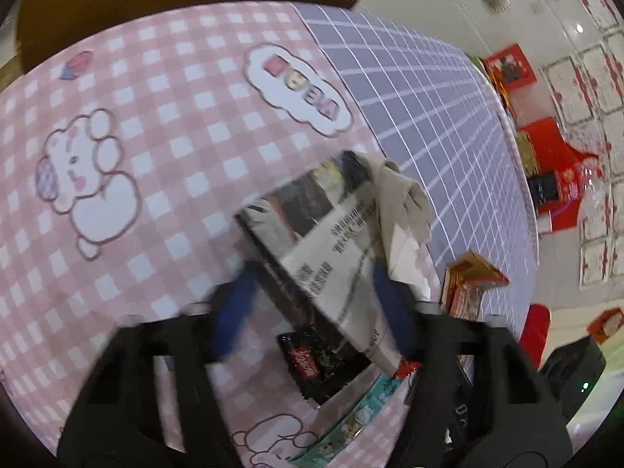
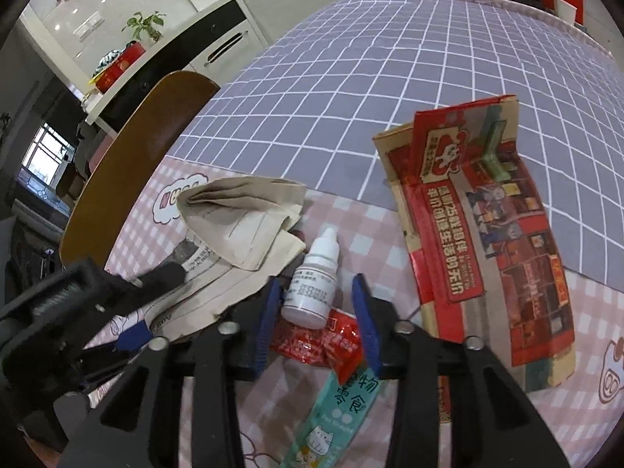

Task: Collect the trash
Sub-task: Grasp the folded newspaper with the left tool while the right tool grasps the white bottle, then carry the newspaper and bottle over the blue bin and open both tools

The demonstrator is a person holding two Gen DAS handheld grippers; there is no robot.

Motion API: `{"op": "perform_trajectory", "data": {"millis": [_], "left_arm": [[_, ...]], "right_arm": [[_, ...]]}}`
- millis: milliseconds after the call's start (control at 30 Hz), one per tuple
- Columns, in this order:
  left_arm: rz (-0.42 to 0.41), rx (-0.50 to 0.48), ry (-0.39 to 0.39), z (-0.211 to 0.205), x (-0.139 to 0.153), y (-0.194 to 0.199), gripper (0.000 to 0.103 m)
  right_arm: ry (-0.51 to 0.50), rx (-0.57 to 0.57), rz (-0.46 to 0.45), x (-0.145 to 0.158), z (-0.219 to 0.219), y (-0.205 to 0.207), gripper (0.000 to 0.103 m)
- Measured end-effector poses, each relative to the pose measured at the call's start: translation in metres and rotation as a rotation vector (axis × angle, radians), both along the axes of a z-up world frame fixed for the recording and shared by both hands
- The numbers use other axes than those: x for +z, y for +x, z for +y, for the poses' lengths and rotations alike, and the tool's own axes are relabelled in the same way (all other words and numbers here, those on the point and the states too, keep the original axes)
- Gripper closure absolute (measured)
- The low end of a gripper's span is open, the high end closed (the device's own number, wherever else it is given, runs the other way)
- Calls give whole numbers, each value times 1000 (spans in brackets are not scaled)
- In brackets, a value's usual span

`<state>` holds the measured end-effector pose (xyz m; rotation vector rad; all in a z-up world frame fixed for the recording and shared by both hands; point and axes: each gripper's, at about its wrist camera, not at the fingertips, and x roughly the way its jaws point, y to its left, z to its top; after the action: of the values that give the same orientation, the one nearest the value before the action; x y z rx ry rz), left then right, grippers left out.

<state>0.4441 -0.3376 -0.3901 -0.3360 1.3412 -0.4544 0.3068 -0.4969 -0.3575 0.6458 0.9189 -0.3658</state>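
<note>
Trash Pickup Under Way, Most Litter Still on the Tabletop

While the left tool (image 1: 312,292) grips a folded newspaper (image 1: 331,249) with a beige paper napkin (image 1: 401,199) bunched against it, lifted and tilted above the tabletop (image 1: 175,148), nearly everything else waits to be gathered. No bin or bag for the trash shows in either view, so I judge the job to be at an early or middle stage, with nothing visibly deposited.

The right tool (image 2: 318,319) stands fairly wide, its blue fingers (image 2: 364,323) on either side of a small white dropper bottle (image 2: 312,280) without closing on it; that bottle looks like the next pick. Just near of it lies a red snack wrapper (image 2: 327,343), and nearer still a teal pet-snack packet (image 2: 335,417). To the right a flattened red carton (image 2: 483,234) lies partly propped up. In the left wrist view a black wrapper (image 1: 316,366) lies under the held paper.

A pink checked cloth with cartoon animals covers the near part of the tabletop; a grey-purple grid cloth (image 2: 351,78) covers the far part. A brown wooden chair back (image 2: 144,148) stands at the left edge. Beyond it are white cabinets (image 2: 218,35) with a potted plant (image 2: 144,25), and red boxes (image 1: 546,163) crowd the far end.
</note>
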Motion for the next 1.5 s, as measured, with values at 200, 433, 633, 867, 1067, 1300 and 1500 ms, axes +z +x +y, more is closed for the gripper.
{"op": "perform_trajectory", "data": {"millis": [200, 433, 633, 867, 1067, 1300, 1500], "left_arm": [[-44, -28, -43, 0, 11, -4, 85], [-126, -10, -174, 28, 57, -8, 95], [-215, 12, -182, 92, 98, -20, 95], [-234, 124, -109, 228, 116, -47, 95], [-235, 229, 14, 361, 118, -77, 95], [-137, 358, 151, 501, 84, -120, 95], [-34, 420, 199, 566, 41, -146, 95]], "right_arm": [[-46, 16, -13, 10, 5, 4, 78], [-119, 21, -74, 49, 17, -3, 79], [-131, 101, -129, 85, 64, 0, 79], [-67, 284, -160, 104, 174, 14, 79], [38, 494, -136, 98, 316, 24, 79], [111, 684, -9, 56, 458, 20, 79], [96, 772, 107, 16, 538, 17, 79]]}}
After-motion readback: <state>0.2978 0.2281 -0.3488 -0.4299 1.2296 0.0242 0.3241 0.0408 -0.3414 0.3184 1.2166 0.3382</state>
